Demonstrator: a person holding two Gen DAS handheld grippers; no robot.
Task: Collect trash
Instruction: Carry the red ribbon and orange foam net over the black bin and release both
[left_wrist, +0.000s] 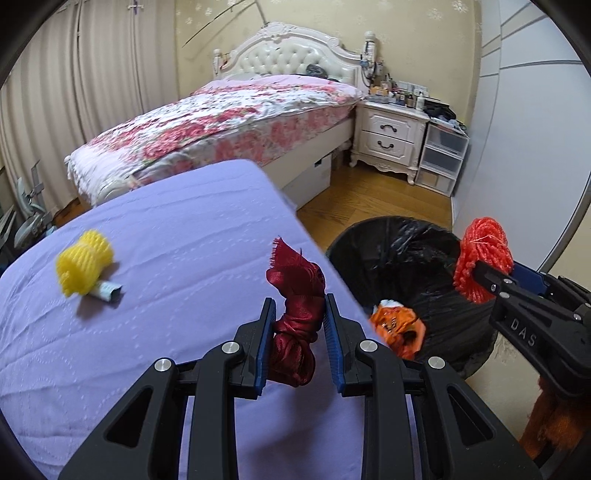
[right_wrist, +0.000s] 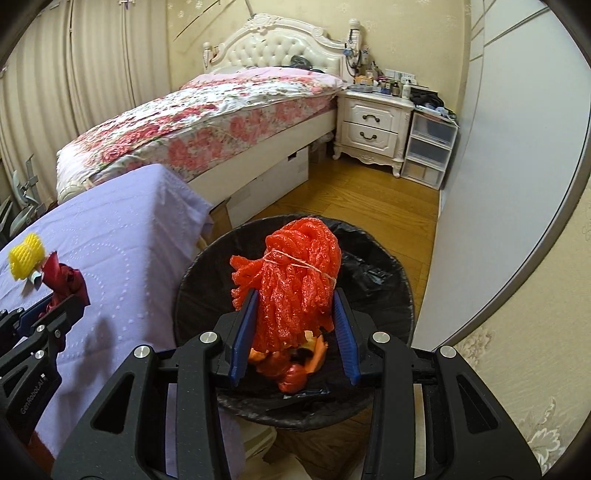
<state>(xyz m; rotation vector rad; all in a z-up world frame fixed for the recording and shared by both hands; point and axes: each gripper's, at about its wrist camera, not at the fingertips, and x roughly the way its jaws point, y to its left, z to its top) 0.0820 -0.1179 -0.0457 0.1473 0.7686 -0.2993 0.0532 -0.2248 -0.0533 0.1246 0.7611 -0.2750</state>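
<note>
Over the near edge of the purple table (left_wrist: 147, 332), in the left wrist view, I am pinching a knotted red cloth (left_wrist: 297, 325) in my left gripper (left_wrist: 299, 332), jaws nearly shut on its middle; it looks soft and light. A yellow foam net (left_wrist: 84, 266) is lying far left.

In the right wrist view, my right gripper (right_wrist: 293, 328) is gripping a springy red foam net (right_wrist: 295, 269) above the black bin (right_wrist: 369, 266), jaws part open around it.

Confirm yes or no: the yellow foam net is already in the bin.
No, the yellow foam net lies on the purple cloth, apart from the black-lined bin.
</note>
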